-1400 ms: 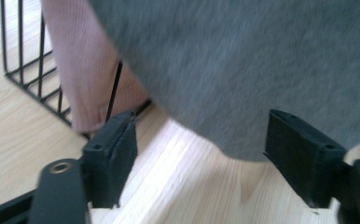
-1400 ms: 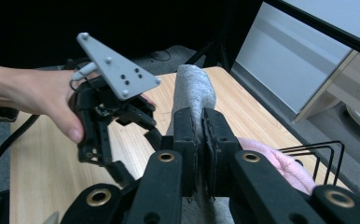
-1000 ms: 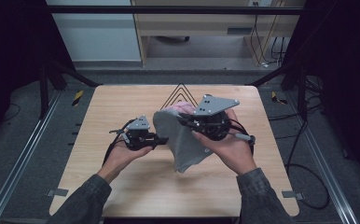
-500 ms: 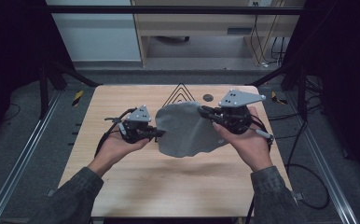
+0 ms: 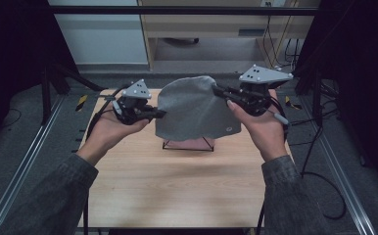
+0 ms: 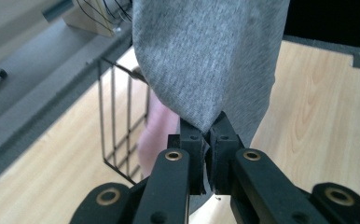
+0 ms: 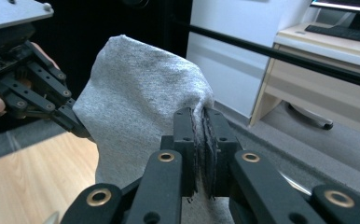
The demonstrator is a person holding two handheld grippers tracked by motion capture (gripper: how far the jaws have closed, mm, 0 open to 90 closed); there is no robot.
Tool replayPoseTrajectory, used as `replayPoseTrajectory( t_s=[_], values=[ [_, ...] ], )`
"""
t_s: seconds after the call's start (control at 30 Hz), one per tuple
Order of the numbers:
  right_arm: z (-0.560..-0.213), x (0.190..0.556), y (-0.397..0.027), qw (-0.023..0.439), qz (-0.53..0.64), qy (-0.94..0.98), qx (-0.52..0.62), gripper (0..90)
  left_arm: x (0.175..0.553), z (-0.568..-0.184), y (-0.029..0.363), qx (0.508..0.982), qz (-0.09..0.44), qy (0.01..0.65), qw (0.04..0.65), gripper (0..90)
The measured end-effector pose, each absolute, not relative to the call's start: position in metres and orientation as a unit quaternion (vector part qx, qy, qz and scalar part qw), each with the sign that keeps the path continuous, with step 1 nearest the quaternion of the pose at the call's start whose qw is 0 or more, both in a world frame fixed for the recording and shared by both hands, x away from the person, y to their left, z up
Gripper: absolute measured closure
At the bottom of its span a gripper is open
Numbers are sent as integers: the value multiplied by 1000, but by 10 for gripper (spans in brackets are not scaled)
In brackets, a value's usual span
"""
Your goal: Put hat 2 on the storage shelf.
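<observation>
I hold a grey cloth (image 5: 194, 108) up in the air above the far half of the table (image 5: 177, 181), stretched between my two grippers. My left gripper (image 5: 158, 114) has its jaws clamped tight on the cloth's left edge, and my right gripper (image 5: 216, 90) pinches its upper right corner, jaws closed on the fabric. Behind the hanging cloth, near the table's far edge, stands a black wire basket (image 6: 122, 126) with something pink (image 6: 157, 135) in it.
</observation>
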State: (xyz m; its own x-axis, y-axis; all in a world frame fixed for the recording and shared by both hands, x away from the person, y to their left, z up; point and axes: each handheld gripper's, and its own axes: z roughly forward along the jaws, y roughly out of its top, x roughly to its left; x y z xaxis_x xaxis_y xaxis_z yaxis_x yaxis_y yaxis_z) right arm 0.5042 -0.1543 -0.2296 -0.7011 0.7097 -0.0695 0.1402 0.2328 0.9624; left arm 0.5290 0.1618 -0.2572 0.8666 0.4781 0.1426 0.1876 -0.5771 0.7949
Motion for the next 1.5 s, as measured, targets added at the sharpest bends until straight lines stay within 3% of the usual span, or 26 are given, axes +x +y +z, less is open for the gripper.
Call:
replayPoseTrajectory(
  t_s=[0.47,1.07,1.5],
  values=[
    [-201,538,-170,275,566,714,307,851,562,-215,153,848,195,201,450,863],
    [-199,573,-179,285,586,687,322,852,593,-211,144,829,210,222,469,863],
    [-211,598,-174,287,584,684,330,853,617,-215,145,833,230,234,445,863]
  ],
)
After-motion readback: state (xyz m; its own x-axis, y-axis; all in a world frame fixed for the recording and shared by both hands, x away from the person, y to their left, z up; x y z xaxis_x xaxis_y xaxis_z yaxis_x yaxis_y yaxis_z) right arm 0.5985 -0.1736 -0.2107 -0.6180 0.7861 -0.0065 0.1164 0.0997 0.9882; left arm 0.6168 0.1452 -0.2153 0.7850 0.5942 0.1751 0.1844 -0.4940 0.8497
